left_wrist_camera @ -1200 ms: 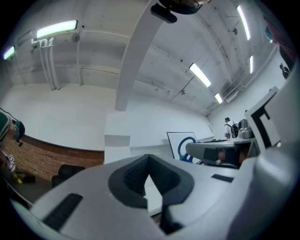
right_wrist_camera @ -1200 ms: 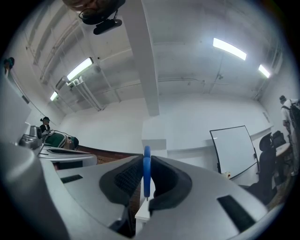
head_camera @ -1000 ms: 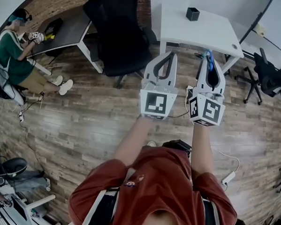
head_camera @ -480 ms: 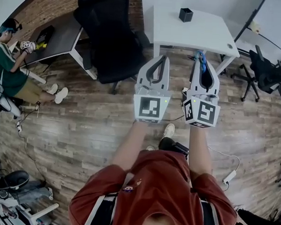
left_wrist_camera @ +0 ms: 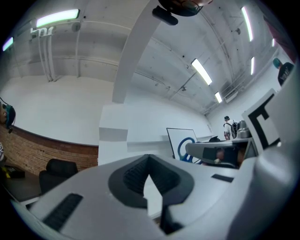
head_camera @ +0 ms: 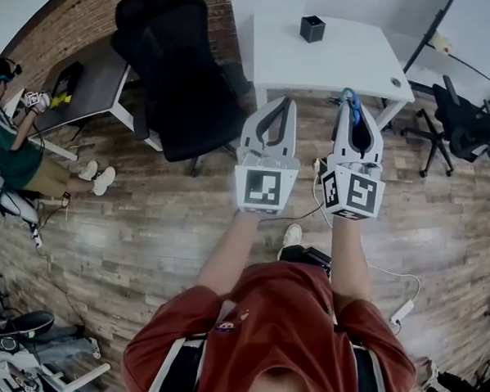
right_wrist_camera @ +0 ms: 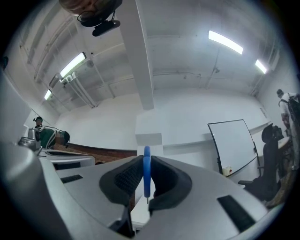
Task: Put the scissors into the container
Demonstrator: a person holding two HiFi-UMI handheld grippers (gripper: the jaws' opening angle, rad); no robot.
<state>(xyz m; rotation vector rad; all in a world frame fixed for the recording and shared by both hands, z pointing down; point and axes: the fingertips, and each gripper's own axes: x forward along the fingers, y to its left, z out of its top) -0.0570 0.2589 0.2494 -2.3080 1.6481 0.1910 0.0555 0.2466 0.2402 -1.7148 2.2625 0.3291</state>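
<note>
- Pinching the scissors (right_wrist_camera: 146, 173) edge-on, your right claw (head_camera: 354, 113) is pressing both pads against a thin blue part of them, and a bit of blue is poking out past the jaw tips.
- The container (head_camera: 312, 28), a small black box, is sitting well ahead of that claw and a little to its left. It is on the far part of the white table (head_camera: 350, 65), so the scissors are nowhere near it yet.
- Your left claw (head_camera: 280, 105) is riding just beside the right claw, on its left, with its jaws pressed together on nothing.
- You are gripping only a narrow strip of the scissors, so in my judgement a quick swing or a knock on the table edge could make them pivot or slide out.
- The container is looking small and light. Coming in off-centre or pushing down on its rim could tip it or shove it across the table.
- You are pointing both claws slightly upward, so the right one will probably need tilting down over the opening before you let go.
- The near edge of the table is lying between the right claw and the container.
- A black office chair (head_camera: 181, 81) is standing ahead of the left claw and to its left, clear of your path.
- A white cable (head_camera: 392, 277) is trailing on the floor behind and below the right claw, and could catch your feet.
- A seated person (head_camera: 6, 142) is working far to the left of both claws.
</note>
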